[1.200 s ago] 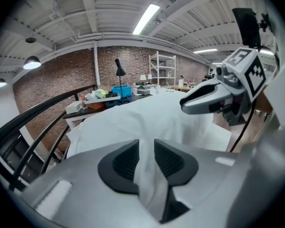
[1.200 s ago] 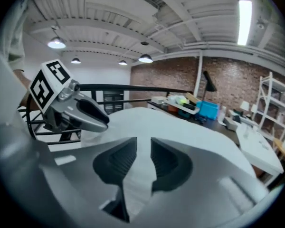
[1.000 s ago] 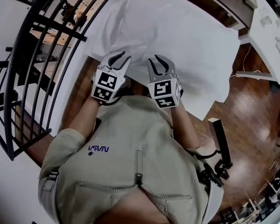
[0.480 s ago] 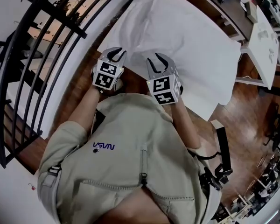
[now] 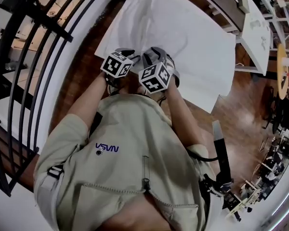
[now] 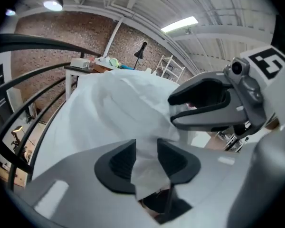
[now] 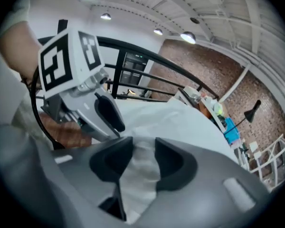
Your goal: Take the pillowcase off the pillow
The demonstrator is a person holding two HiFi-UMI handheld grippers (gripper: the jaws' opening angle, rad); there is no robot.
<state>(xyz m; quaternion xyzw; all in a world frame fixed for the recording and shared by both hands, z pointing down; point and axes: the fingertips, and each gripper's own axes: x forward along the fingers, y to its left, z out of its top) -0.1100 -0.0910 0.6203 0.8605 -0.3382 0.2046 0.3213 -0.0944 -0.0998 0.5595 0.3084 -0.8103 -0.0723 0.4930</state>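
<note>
While both pairs of jaws, just opening wider, pinch bunched pillowcase point(image 6: 114, 108) cloth at the near edge of the counter point(image 5: 219, 57), we should firm up the left gripper point(image 6: 146, 153) and right gripper point(image 7: 138, 151) (loose cloth slips) before drawing it off.

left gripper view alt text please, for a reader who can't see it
A fold of white pillowcase fills the gap between the jaws of the left hand-held gripper, which have just been opening. The right hand-held gripper sits close at right, with a black railing and brick wall behind.
</note>
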